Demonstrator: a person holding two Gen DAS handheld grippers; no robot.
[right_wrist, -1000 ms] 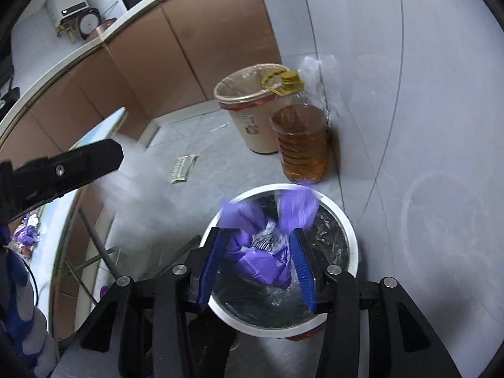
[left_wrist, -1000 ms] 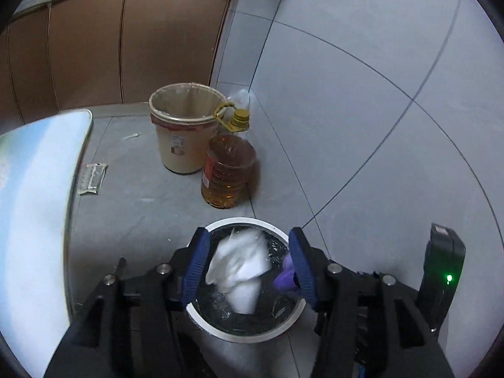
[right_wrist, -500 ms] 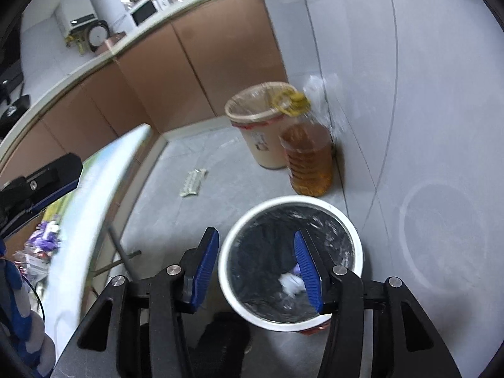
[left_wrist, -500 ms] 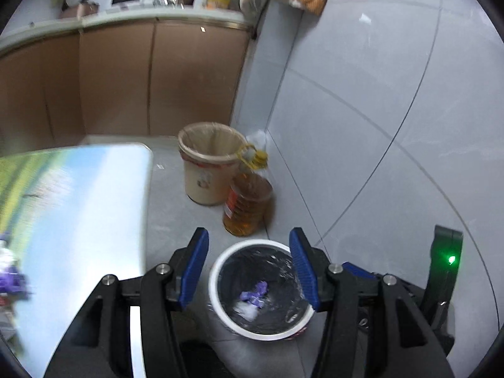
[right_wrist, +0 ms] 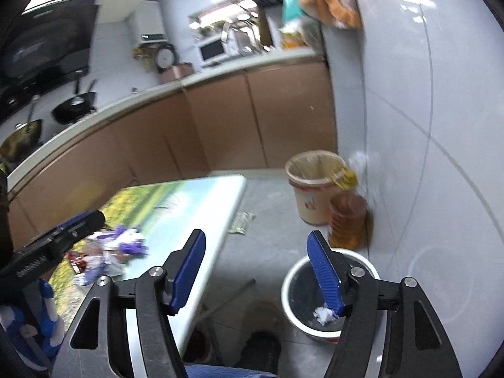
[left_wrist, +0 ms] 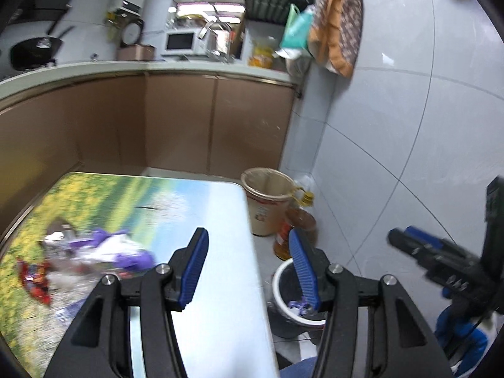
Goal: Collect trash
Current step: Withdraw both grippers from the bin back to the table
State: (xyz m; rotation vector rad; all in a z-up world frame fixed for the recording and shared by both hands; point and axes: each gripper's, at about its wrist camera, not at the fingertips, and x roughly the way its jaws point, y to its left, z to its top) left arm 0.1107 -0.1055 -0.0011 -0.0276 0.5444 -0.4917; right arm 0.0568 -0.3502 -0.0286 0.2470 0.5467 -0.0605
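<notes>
While both claws hang spread and empty above a kitchen floor, the scene reads as follows.

Left gripper (left_wrist: 249, 271): jaws wide apart, nothing between the blue pads; it hovers over the right edge of the table (left_wrist: 220, 283).

Right gripper (right_wrist: 256, 271): jaws likewise wide apart, holding nothing; it hangs over the gap between the table's right edge and the white bin (right_wrist: 327, 302).

Trash on the table: a blurred heap of purple, white and red wrappers (left_wrist: 94, 252) lies near the left edge of the tabletop, well apart from both claws.

Trash in the bin: a crumpled white wad (right_wrist: 323, 315) sits on the black liner inside the white bin; a scrap of purple (left_wrist: 296, 304) shows there in the left view.

Floor: a beige lined bucket (right_wrist: 315, 186) stands by the tiled wall, an amber oil jug (right_wrist: 346, 220) just beside it, between the bucket and the bin; a flat wrapper (right_wrist: 241, 223) lies near the table's far right corner.
</notes>
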